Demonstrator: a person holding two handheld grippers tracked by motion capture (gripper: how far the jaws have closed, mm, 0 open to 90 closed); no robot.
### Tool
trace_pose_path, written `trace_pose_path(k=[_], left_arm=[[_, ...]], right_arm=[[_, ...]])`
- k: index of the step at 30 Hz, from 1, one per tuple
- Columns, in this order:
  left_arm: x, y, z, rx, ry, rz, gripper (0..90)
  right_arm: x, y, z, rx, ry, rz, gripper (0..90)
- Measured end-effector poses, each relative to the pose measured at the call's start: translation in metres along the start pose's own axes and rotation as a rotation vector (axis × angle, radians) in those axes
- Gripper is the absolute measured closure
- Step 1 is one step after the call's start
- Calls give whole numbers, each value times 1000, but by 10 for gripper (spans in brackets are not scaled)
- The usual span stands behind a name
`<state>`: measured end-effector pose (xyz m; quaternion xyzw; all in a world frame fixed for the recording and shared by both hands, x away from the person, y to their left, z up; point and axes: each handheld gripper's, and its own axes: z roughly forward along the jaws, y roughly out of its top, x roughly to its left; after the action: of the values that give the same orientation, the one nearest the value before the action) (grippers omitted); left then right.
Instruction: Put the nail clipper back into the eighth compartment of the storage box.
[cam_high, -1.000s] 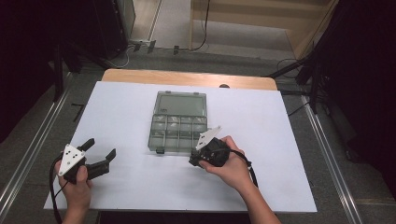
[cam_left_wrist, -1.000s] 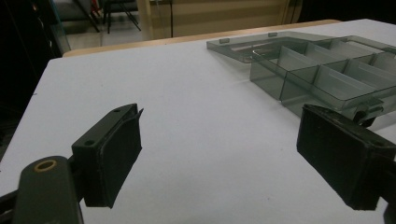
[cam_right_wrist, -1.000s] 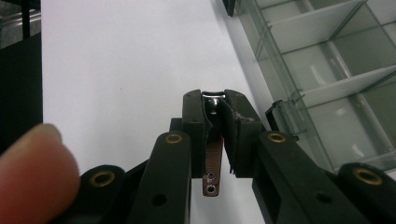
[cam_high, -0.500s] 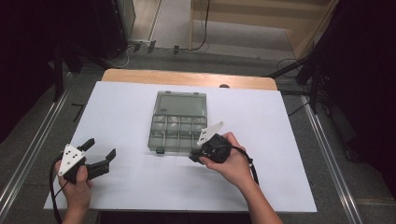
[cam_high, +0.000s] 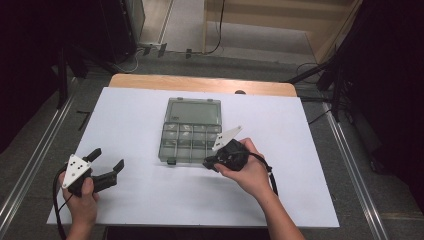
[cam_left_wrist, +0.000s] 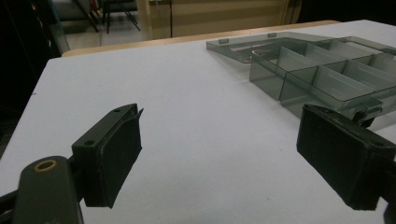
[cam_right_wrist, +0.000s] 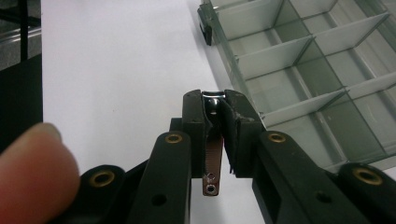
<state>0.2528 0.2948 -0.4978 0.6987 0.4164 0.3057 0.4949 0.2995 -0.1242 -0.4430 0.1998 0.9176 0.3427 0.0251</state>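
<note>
A clear smoky-grey compartment box (cam_high: 191, 141) lies open mid-table, its lid (cam_high: 194, 110) flat behind it and its cells looking empty. My right gripper (cam_high: 207, 163) rests at the box's front right corner. In the right gripper view it (cam_right_wrist: 215, 100) is shut on a thin metal strip (cam_right_wrist: 212, 163) with small holes, held upright between the pads, with the box (cam_right_wrist: 303, 70) just to its right. My left gripper (cam_high: 107, 159) stands open near the table's front left, nothing between its jaws. In the left gripper view it (cam_left_wrist: 224, 158) faces the box (cam_left_wrist: 327, 70) across bare white table.
The white table top (cam_high: 150, 200) ends at a wooden strip (cam_high: 200, 84) at the back. Metal rails (cam_high: 350, 165) run along both sides. A thumb (cam_right_wrist: 32, 168) shows at the lower left of the right gripper view.
My right hand and gripper have shifted slightly right and toward the box's front edge. The left gripper has stayed where it was.
</note>
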Motion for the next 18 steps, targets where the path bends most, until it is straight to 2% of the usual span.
trace_pose_path(k=[18], left_arm=[[0, 0, 0, 0, -1, -2, 132]], right_arm=[[-11, 4, -7, -36, -21, 53, 814]])
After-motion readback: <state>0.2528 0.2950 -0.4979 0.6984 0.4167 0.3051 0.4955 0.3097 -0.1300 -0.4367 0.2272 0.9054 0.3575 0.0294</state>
